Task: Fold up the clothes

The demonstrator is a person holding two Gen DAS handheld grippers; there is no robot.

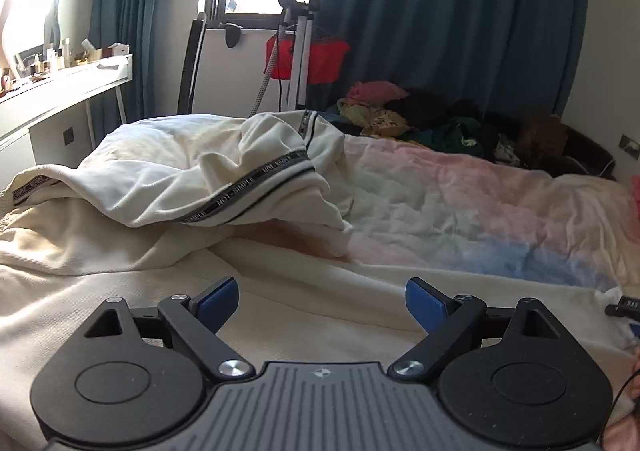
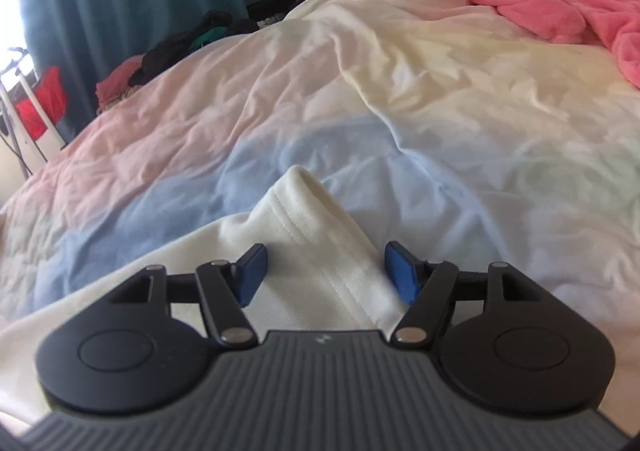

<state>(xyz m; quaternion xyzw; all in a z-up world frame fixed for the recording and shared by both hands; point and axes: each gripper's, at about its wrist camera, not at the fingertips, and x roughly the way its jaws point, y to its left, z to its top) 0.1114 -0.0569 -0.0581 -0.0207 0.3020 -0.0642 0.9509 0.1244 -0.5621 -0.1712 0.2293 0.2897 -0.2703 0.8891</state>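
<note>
My left gripper is spread wide over the cream garment, bunched at 11 o'clock on the bed. My right gripper is released too; its cuff lies between the fingers, perhaps touching one.

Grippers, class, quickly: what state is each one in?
Left gripper: open, holding nothing.
Right gripper: open, either side of the white cuff, not gripping it.

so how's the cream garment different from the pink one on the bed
The cream garment is near the tools, has black lettered trim tape, and its ribbed cuff lies between the open right tool's fingers. The pink garment is fuzzy, plain and crumpled farther off. Both lie unfolded on the pastel duvet.
</note>
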